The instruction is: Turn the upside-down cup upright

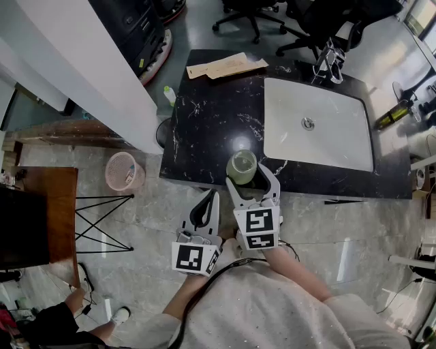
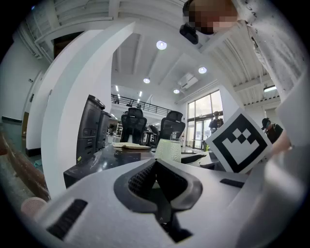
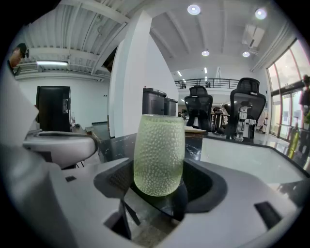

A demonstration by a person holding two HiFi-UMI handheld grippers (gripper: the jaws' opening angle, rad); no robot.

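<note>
A pale green, bumpy glass cup (image 1: pixel 242 165) stands near the front edge of the black marble counter (image 1: pixel 204 129). In the right gripper view the cup (image 3: pixel 159 155) shows a flat end on top and a rounded, narrower end below. My right gripper (image 1: pixel 251 176) is open, one jaw on each side of the cup, with small gaps between pads and glass (image 3: pixel 157 186). My left gripper (image 1: pixel 208 201) is shut and empty, held back off the counter to the left. From the left gripper view (image 2: pixel 156 167) the cup (image 2: pixel 168 150) sits ahead and slightly right.
A white sink basin (image 1: pixel 317 123) fills the counter's right half. Brown papers (image 1: pixel 225 66) lie at the counter's far edge. A pink bin (image 1: pixel 125 170) stands on the floor at left, beside a wire-legged table (image 1: pixel 102 218). Office chairs (image 1: pixel 252 13) stand beyond the counter.
</note>
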